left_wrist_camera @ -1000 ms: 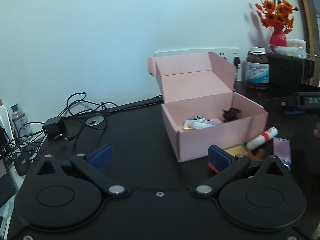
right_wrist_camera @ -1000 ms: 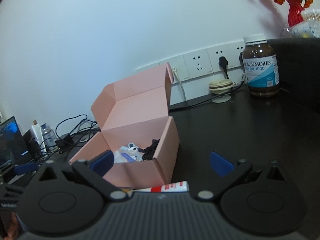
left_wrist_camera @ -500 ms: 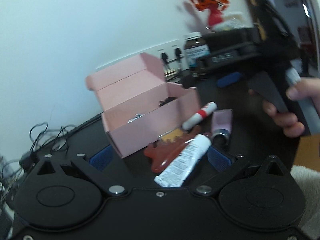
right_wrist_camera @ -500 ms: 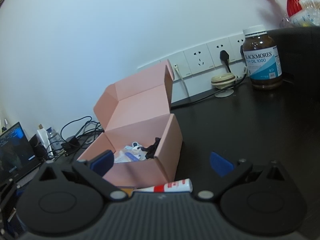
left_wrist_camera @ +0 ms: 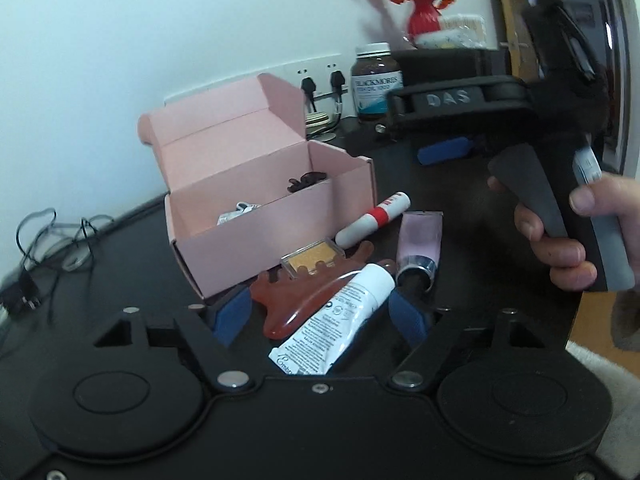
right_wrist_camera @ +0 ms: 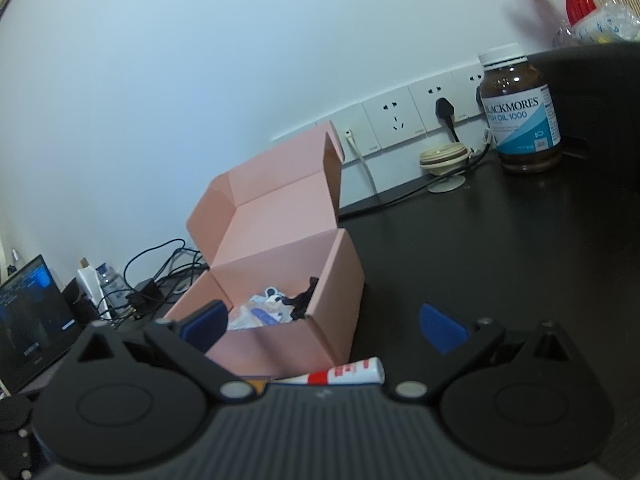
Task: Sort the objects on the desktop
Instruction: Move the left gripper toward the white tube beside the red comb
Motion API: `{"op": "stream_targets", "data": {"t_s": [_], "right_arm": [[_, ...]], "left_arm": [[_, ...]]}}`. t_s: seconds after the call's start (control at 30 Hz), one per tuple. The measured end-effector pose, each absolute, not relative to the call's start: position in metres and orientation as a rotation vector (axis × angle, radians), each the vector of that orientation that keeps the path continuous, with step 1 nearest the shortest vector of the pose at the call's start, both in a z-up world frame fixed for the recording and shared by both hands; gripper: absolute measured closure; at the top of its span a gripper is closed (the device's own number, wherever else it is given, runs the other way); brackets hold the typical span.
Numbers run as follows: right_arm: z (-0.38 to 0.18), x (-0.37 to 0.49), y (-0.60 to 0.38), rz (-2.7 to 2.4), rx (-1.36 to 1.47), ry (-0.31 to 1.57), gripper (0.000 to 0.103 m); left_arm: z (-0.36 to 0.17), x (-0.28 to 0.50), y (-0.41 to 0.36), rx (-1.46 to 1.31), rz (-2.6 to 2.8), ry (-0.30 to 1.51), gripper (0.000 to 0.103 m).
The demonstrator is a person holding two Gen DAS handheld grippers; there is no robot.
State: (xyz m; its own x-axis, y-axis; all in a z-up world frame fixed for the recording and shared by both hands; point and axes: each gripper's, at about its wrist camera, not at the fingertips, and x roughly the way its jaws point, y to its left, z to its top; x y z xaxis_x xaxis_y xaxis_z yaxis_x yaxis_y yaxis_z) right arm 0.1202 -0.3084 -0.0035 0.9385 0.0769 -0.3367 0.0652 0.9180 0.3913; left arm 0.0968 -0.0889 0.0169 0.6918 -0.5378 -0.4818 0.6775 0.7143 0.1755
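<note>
I'm looking at a home desk: black desktop point(right_wrist_camera: 500, 248) against a white wall, wall sockets point(right_wrist_camera: 404, 120), tangled cables point(right_wrist_camera: 160, 268), a laptop screen point(right_wrist_camera: 32, 316), supplement bottle point(right_wrist_camera: 518, 112), red flower vase point(left_wrist_camera: 422, 16).

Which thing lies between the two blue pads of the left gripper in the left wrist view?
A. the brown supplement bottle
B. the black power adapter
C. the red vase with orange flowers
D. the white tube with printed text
D: the white tube lies between the closing jaws of the left gripper, on top of the reddish comb-shaped piece, in front of the pink box.
</note>
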Motion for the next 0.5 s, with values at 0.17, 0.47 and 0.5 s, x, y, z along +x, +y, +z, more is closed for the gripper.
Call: {"op": "stream_targets", "data": {"t_s": [0.17, 0.47, 0.5], "right_arm": [[-0.004, 0.122, -0.308, 0.011, 0.409, 0.365, 0.001], [-0.004, 0.123, -0.308, 0.010, 0.406, 0.372, 0.001], [-0.004, 0.123, -0.308, 0.009, 0.406, 0.373, 0.001]], "left_arm": [[0.024, 0.100, -0.078, 0.305, -0.648, 0.372, 0.008], [0.033, 0.099, -0.079, 0.320, -0.658, 0.368, 0.000], [0.033, 0.100, -0.080, 0.329, -0.658, 0.381, 0.000]]}}
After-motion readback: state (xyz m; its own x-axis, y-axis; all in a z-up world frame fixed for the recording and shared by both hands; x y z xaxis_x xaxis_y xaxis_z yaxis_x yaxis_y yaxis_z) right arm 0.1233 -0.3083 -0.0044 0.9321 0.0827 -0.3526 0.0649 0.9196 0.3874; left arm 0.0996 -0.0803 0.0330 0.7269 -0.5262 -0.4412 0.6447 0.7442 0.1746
